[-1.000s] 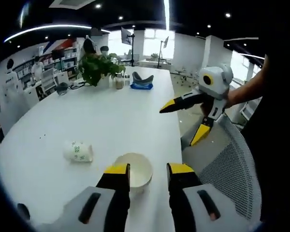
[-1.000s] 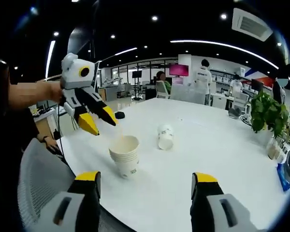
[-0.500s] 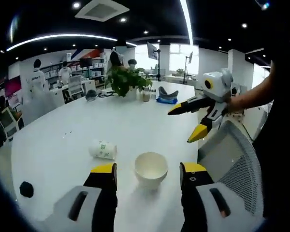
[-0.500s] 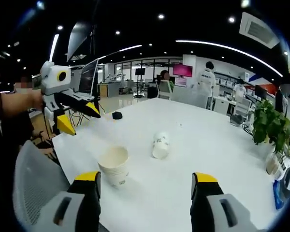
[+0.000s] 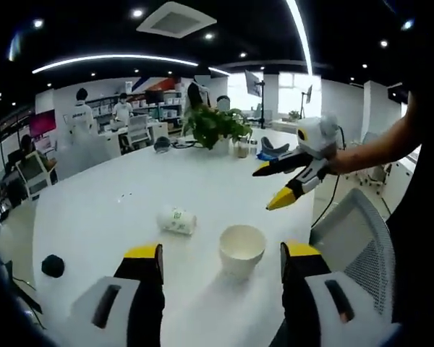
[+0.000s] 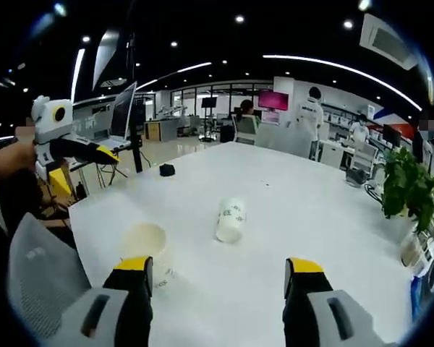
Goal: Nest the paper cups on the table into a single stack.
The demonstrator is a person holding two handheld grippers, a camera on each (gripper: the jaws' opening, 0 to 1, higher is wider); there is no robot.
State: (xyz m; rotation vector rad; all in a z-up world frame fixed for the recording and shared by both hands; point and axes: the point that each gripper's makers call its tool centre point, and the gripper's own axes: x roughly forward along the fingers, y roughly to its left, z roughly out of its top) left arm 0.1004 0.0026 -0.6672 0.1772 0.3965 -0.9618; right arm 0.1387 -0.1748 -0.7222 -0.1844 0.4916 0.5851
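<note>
A long white table runs through an open office lit by ceiling strips, with people standing at desks along the far wall. Taking the stack of paper cups as the landmark: it stands upright near the table's near edge, and a single paper cup lies on its side just beyond it toward the table's middle. A potted plant stands well beyond the stack at the far end, a small black object sits well to the stack's side near the edge, and a grey mesh chair stands off the table next to it.

Compared with a second ago, both cameras have pulled back from the stack; the left gripper, which then hovered right over the stack's mouth, now sits apart from it, off the table's edge.

Both grippers are held in the air with jaws spread and nothing between them. In the left gripper view the right gripper points toward the table above and beside the stack, a forearm behind it.
</note>
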